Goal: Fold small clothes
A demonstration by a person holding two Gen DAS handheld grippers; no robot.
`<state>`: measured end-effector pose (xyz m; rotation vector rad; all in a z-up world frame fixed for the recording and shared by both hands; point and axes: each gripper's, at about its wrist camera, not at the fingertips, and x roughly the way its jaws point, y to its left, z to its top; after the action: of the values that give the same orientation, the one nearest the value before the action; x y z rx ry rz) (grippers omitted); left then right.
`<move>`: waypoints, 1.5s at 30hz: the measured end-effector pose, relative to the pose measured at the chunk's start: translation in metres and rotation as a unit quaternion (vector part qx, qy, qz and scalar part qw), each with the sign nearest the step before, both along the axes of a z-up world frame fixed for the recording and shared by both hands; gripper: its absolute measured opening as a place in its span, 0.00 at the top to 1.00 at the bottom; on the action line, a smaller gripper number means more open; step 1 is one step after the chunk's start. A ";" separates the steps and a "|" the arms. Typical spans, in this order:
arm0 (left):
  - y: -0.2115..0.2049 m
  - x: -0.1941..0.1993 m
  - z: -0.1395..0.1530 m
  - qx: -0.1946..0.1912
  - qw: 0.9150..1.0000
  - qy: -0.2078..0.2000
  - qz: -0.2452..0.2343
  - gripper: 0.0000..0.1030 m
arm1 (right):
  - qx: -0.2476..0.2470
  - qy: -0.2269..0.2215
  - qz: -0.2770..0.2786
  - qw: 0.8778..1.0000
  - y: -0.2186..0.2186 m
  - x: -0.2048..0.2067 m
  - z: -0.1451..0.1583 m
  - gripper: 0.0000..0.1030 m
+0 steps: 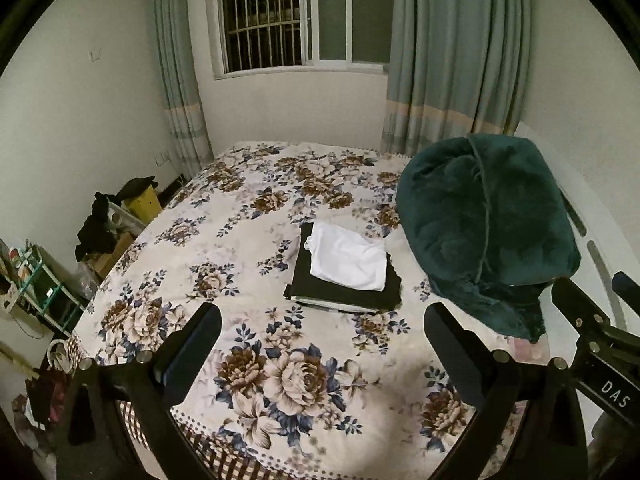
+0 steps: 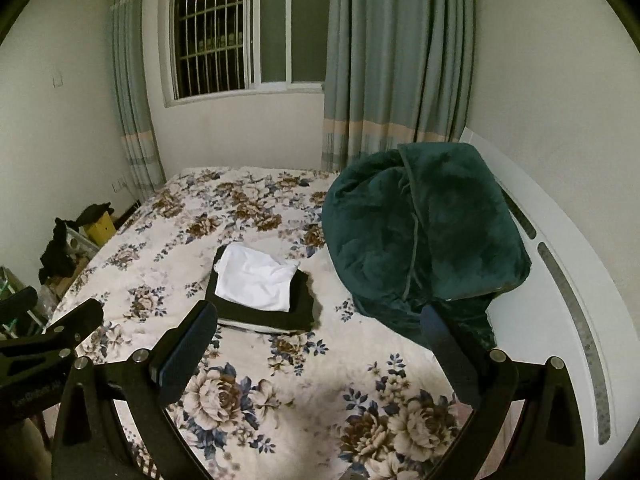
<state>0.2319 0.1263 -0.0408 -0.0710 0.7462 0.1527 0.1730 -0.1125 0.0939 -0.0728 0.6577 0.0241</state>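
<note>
Left wrist view: left gripper with jaws spread wide and nothing between them, held above the floral bedspread. Straight ahead of the jaws, just past the fingertips, a folded stack: white garment lying on top of a dark folded garment, with a pale layer showing at the stack's near edge. Ahead and to the right of the jaws, a bulky dark green blanket bundled against the white headboard, well apart from the left finger and close beyond the right one. At the right edge, part of the other gripper's black frame.

Right wrist view: right gripper likewise wide open and empty over the floral bedspread. Same stack just beyond the left finger, white garment atop the dark folded garment. Dark green blanket directly beyond the right finger, whether touching it cannot be told. White headboard curving away to the right of the jaws.

Far ahead of both pairs of jaws, a barred window between grey-blue curtains. Left of the jaws, beside the bed, clutter including a yellow box with dark cloth draped over it.
</note>
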 end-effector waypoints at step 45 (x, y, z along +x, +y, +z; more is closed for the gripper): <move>-0.003 -0.037 0.038 0.014 0.999 -0.034 0.009 0.00 | -0.006 -0.030 0.037 0.999 -0.006 -0.030 0.047 0.00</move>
<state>0.1953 0.1234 -0.0031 -0.0565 0.6755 0.1776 0.1425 -0.1181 0.1407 -0.1085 0.5945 0.0885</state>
